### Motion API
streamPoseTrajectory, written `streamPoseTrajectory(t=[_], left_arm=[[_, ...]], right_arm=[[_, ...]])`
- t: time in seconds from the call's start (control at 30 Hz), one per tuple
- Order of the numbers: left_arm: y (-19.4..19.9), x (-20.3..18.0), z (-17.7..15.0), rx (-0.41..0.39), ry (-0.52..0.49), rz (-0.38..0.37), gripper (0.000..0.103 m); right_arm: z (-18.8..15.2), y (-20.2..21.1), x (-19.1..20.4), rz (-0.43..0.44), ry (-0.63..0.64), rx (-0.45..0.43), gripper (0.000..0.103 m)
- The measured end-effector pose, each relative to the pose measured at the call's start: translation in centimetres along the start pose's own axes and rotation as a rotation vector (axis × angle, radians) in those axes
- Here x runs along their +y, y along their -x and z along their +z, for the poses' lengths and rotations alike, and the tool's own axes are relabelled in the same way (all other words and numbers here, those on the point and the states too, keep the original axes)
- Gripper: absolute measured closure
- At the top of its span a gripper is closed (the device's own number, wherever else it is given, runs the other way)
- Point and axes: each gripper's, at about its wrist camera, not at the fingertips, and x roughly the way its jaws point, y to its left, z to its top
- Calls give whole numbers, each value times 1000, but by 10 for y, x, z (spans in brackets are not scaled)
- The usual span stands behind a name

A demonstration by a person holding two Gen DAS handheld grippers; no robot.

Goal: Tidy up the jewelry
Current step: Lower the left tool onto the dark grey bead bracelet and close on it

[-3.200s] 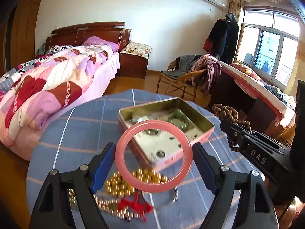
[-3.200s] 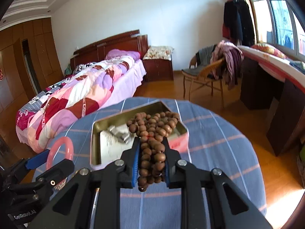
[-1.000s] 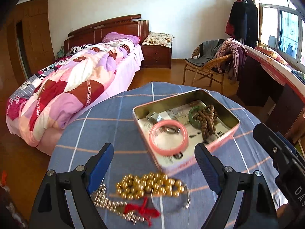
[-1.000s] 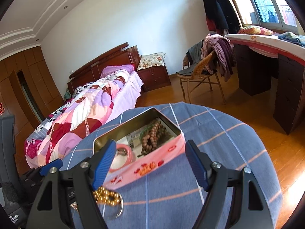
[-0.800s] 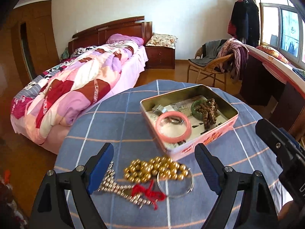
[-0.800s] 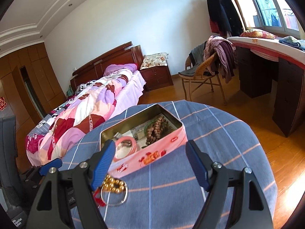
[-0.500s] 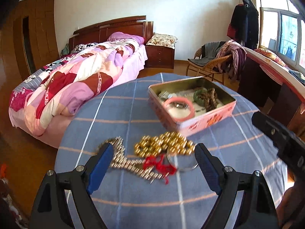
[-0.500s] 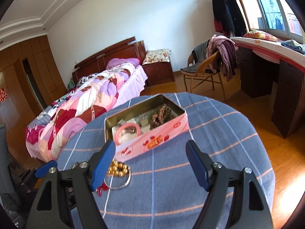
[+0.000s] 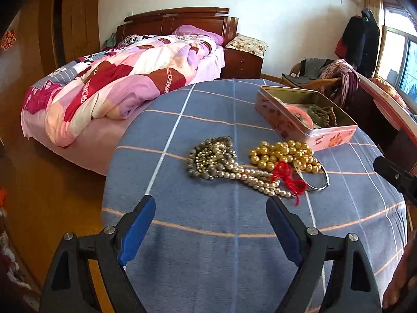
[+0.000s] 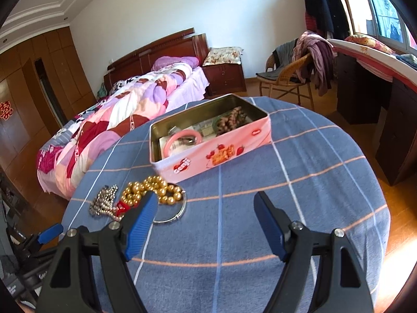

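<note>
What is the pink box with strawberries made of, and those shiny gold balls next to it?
The pink rectangular box looks like thin printed metal: its bare inside is dull gold. The gold bead string is glossy, maybe coated plastic or metal; the look cannot settle which.

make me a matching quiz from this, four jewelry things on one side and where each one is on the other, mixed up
Things:
1. pink bangle
2. gold bead strand
3. silver bangle
4. grey and pearl bead strands

Places:
A. on the cloth close beside the tin, its beads overlapping the silver ring
B. inside the pink tin, at the end away from the brown beads
C. on the cloth, the pile furthest from the tin
D. flat on the cloth, partly under the gold beads and the red tassel

Pairs: 1-B, 2-A, 3-D, 4-C
</note>
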Motion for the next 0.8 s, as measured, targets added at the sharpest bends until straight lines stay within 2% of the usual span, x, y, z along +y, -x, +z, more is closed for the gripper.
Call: streamPoseTrajectory(t=[0.2, 0.4, 0.53, 0.57, 0.63, 0.7, 0.8], left_arm=[[0, 5, 4, -10, 1, -8, 16], [-8, 16, 23, -15, -1, -40, 16], [-24, 19, 38, -4, -2, -17, 17], [-29, 19, 40, 4, -9, -22, 18], [-40, 15, 43, 37, -26, -29, 31], [-48, 10, 43, 63, -38, -45, 33], [-64, 3, 41, 124, -61, -30, 35]], right_arm=[[-1, -3, 8, 4, 28, 13, 24], [-2, -6, 10, 8, 31, 26, 25], [-3, -7, 12, 16, 36, 34, 26], [-3, -7, 13, 18, 38, 37, 27], [-4, -9, 14, 22, 45, 44, 27], [-5, -10, 16, 24, 52, 51, 27], [-6, -13, 16, 19, 50, 60, 27]])
